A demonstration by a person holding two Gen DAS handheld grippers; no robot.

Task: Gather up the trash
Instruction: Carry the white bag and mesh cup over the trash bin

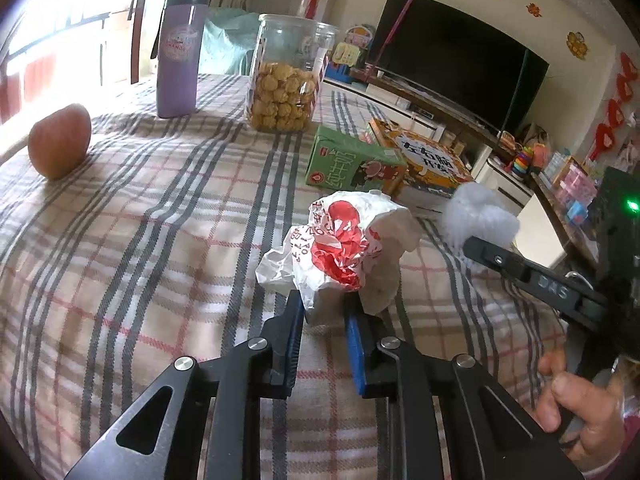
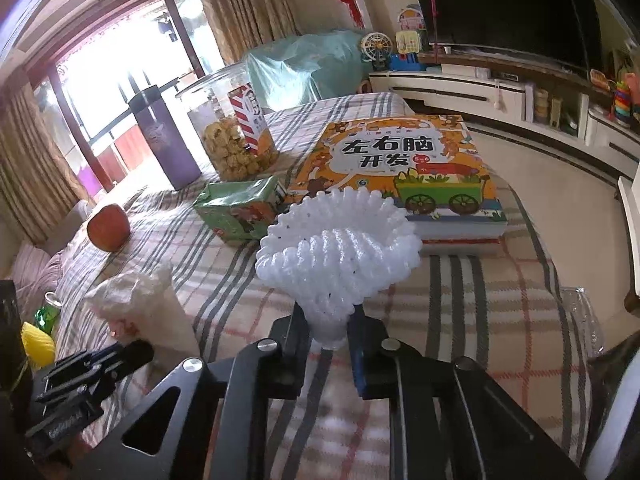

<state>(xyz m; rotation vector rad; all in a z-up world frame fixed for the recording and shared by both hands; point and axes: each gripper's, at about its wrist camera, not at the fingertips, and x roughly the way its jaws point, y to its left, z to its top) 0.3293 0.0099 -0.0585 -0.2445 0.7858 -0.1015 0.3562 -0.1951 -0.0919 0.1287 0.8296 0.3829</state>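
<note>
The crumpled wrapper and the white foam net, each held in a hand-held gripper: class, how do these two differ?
1. The crumpled wrapper is paper printed with red; the white foam net is plain white mesh.
2. The wrapper is balled up; the net flares open like a funnel.
3. The left hand-held gripper pinches the wrapper; the right hand-held gripper pinches the net's narrow end.

Both are light trash, gripped above the plaid tablecloth.

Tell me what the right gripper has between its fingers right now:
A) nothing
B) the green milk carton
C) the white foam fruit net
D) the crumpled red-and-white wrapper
C: in the right wrist view the right gripper is shut on the narrow end of the white foam fruit net, while the crumpled red-and-white wrapper sits in the left gripper.
</note>
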